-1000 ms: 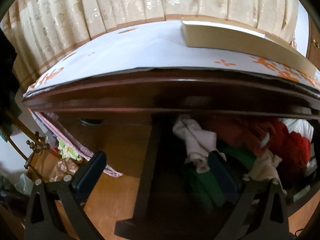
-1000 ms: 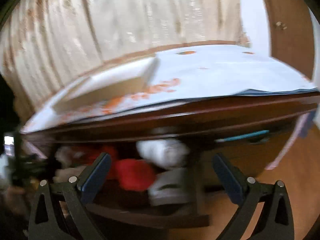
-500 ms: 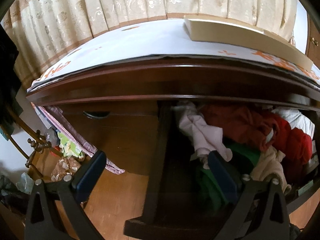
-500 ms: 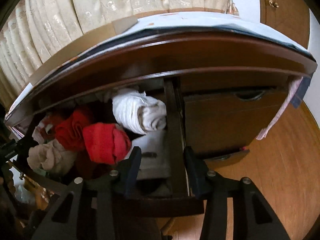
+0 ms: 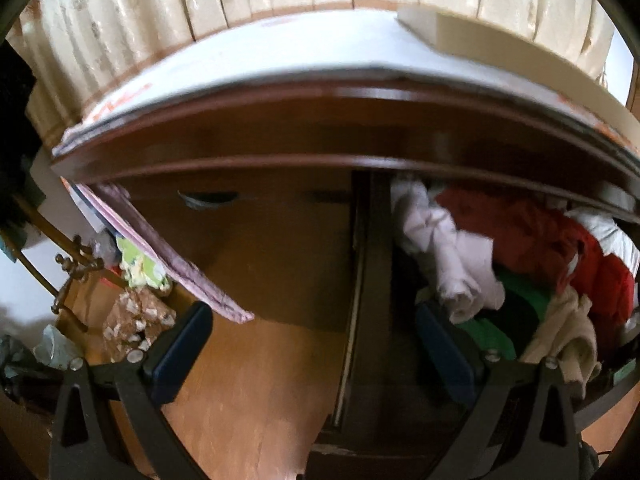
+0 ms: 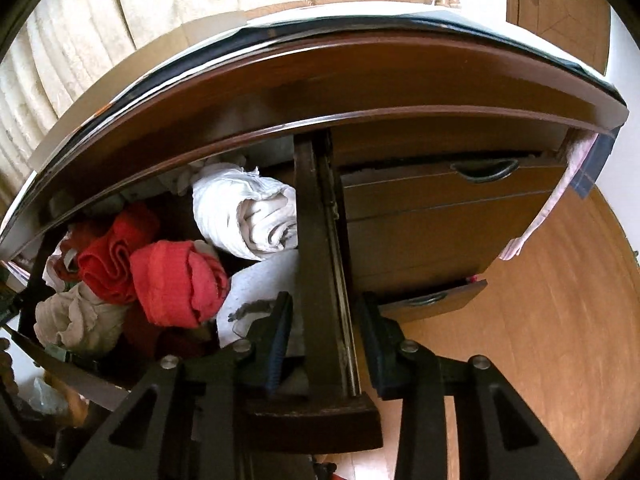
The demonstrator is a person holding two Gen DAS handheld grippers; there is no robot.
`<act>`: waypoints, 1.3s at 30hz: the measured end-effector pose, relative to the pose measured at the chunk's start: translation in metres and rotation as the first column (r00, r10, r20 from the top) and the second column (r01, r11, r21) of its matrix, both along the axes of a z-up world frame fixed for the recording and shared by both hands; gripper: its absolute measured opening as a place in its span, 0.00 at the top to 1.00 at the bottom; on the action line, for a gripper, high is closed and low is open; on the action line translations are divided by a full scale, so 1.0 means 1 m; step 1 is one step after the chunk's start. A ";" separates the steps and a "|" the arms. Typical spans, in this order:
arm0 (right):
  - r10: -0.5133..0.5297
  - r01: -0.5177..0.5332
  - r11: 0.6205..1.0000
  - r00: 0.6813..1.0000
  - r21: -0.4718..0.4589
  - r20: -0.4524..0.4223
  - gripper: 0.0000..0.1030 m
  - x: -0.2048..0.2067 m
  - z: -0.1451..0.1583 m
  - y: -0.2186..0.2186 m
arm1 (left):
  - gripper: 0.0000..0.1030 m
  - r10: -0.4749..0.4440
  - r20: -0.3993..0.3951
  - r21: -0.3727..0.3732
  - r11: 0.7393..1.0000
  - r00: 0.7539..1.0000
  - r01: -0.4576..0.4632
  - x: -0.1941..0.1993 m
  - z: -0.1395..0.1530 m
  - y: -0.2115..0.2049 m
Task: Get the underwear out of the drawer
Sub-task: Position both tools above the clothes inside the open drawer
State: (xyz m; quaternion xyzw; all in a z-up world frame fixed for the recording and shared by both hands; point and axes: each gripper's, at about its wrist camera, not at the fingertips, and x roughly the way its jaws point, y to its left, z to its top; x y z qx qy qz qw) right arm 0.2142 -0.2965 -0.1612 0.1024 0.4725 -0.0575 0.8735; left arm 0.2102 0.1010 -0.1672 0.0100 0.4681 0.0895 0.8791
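Observation:
The open drawer [image 6: 316, 240] holds rolled clothes: a white roll [image 6: 248, 216], red rolls [image 6: 176, 280], a beige piece [image 6: 76, 316] and a flat white cloth [image 6: 256, 284]. My right gripper [image 6: 326, 320] straddles the drawer's right side wall. Its jaws are closing, with the wall between the pads and only a sliver of room left. In the left wrist view a pale cloth [image 5: 448, 256], red cloth [image 5: 520, 224], green cloth [image 5: 512, 304] and beige cloth [image 5: 568, 328] lie in the drawer. My left gripper [image 5: 310, 320] is open over the drawer's left wall [image 5: 372, 280], with its right finger inside by the pale cloth.
The dresser top overhangs the drawer and carries white paper and a cardboard box [image 5: 500, 48]. Shut drawers [image 6: 440, 216] sit to the right, with a lower one [image 6: 432, 300] slightly out. A pink cloth [image 5: 180, 264] hangs at the left above floor clutter [image 5: 136, 320]. Wood floor [image 6: 540, 340] surrounds the dresser.
My right gripper sank toward the drawer and its wide jaws narrowed around the right side wall. My left gripper moved closer, tilting down over the drawer's left wall.

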 end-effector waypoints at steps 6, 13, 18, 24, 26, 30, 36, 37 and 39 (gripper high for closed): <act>0.008 -0.007 1.000 1.000 0.024 -0.023 0.65 0.003 -0.003 0.000 | 0.00 -0.011 -0.064 -0.037 0.999 0.998 0.009 0.003 -0.012 -0.001; 0.016 -0.015 1.000 0.998 0.003 -0.053 0.65 0.003 -0.005 0.004 | 0.10 -0.057 -0.094 -0.001 0.998 0.994 0.057 0.004 -0.019 -0.011; 0.014 -0.014 1.000 0.999 0.007 -0.050 0.65 0.002 -0.004 0.002 | 0.16 -0.067 -0.094 0.006 0.998 0.993 0.068 0.003 -0.019 -0.011; 0.015 -0.015 1.000 0.999 0.010 -0.049 0.65 0.001 -0.005 0.002 | 0.15 -0.071 -0.009 0.133 0.989 0.997 0.071 -0.006 0.002 -0.023; 0.016 -0.015 1.000 0.999 0.009 -0.049 0.65 0.001 -0.005 0.002 | 0.15 -0.095 0.039 0.122 0.988 0.995 0.090 -0.011 0.013 -0.028; 0.019 -0.019 1.000 0.998 0.006 -0.056 0.65 0.001 -0.005 0.002 | 0.15 -0.175 0.037 0.086 0.982 0.984 0.171 -0.012 0.014 -0.046; 0.027 -0.028 1.000 0.997 -0.004 -0.069 0.65 -0.002 -0.004 0.005 | 0.15 -0.190 -0.053 0.012 0.981 0.980 0.191 -0.007 -0.002 -0.052; 0.028 -0.029 1.000 0.997 -0.005 -0.071 0.65 -0.003 -0.004 0.005 | 0.15 -0.186 -0.059 0.008 0.982 0.981 0.186 -0.007 -0.003 -0.051; 0.030 -0.030 1.000 0.997 -0.007 -0.073 0.65 -0.005 -0.005 0.005 | 0.15 -0.179 -0.069 0.009 0.984 0.981 0.180 -0.007 -0.003 -0.048</act>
